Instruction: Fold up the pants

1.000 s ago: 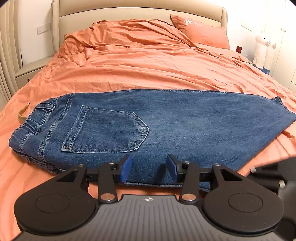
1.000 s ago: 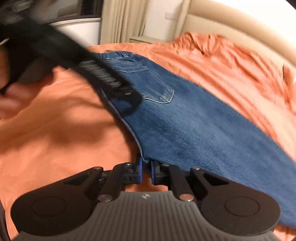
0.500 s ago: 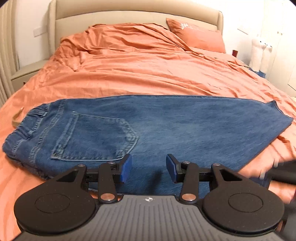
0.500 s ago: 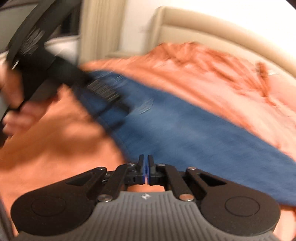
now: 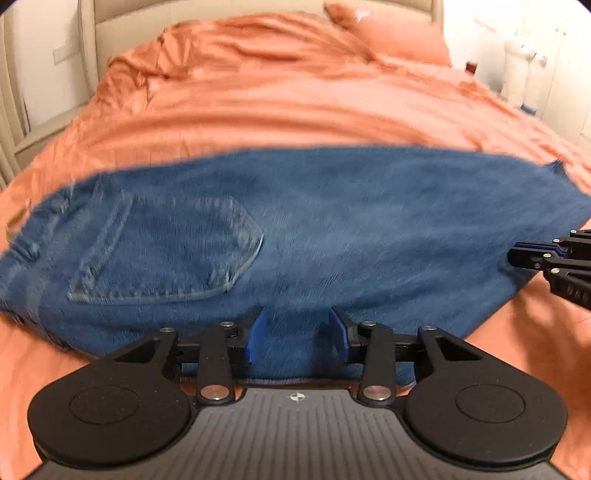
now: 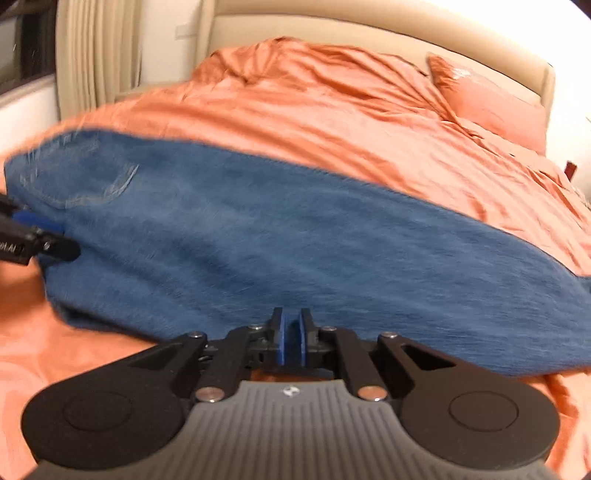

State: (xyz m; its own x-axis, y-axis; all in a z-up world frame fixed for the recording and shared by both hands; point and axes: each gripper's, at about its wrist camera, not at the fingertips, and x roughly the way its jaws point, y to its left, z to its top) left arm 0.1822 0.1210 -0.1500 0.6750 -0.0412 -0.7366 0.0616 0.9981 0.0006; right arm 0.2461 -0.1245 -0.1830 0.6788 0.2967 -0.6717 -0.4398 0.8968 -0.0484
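Blue jeans (image 5: 314, 229) lie flat across an orange bed, folded lengthwise, back pocket (image 5: 170, 251) up, waist at the left and leg hem at the right. My left gripper (image 5: 297, 334) is open, its blue pads over the jeans' near edge. My right gripper (image 6: 291, 341) is nearly closed at the near edge of the leg (image 6: 295, 240); whether it pinches denim is unclear. The right gripper also shows in the left wrist view (image 5: 517, 256) at the far right, over the leg end. The left gripper shows at the left of the right wrist view (image 6: 48, 240).
The orange duvet (image 5: 277, 96) is rumpled toward the beige headboard (image 6: 369, 26). An orange pillow (image 6: 491, 107) lies at the head. Curtains (image 6: 96, 48) hang at the left. White plush toys (image 5: 524, 74) stand beside the bed at the right.
The right gripper swung right along the jeans from the seat area to the lower leg. The left gripper moved forward over the near edge. Both views are blurred by motion.
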